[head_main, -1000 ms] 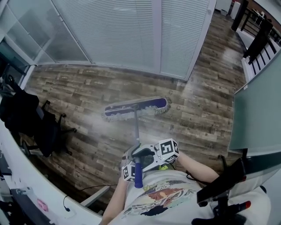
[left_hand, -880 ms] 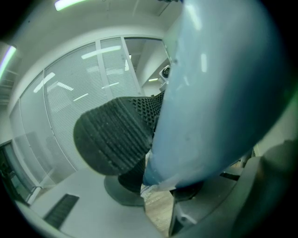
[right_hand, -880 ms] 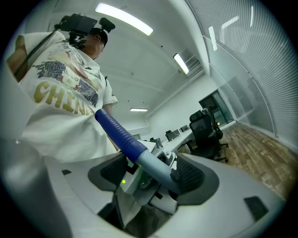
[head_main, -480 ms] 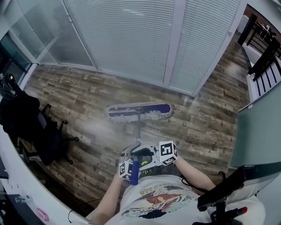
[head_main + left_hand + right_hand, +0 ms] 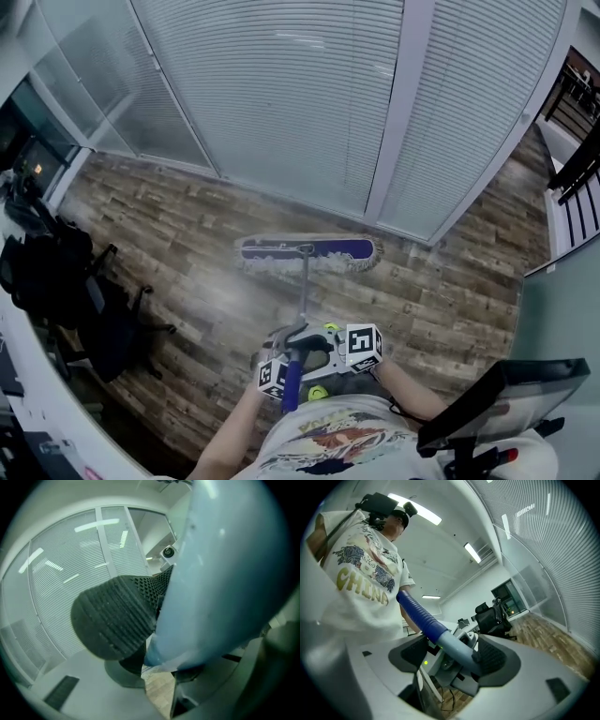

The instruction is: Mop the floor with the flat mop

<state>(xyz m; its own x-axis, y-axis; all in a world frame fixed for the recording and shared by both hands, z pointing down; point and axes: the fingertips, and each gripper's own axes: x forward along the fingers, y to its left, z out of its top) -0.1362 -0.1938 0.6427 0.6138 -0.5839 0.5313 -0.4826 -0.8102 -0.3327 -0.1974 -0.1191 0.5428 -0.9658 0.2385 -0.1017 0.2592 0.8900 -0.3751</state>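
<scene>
The flat mop's blue head with a white fringe (image 5: pixel 307 251) lies flat on the wood floor, close to the foot of the blinds wall. Its grey pole (image 5: pixel 303 295) runs back to a blue grip (image 5: pixel 290 382) at my waist. My left gripper (image 5: pixel 294 336) is shut on the pole, which fills the left gripper view as a pale blue mass (image 5: pixel 220 573) beside one ridged black pad (image 5: pixel 112 620). My right gripper (image 5: pixel 314 359) comes in from the right and is shut on the handle (image 5: pixel 457 649), just below the blue grip (image 5: pixel 419 613).
A glass wall with closed blinds (image 5: pixel 281 112) stands right behind the mop head. A black office chair with dark bags (image 5: pixel 66 281) is at the left beside a white desk edge (image 5: pixel 37 412). A monitor (image 5: pixel 497 398) sits at the bottom right, dark railings (image 5: pixel 581 159) at the far right.
The mop head has slid across the floor toward the blinds wall and turned from slanted to level. I have moved along with it; both grippers keep their hold on the handle.
</scene>
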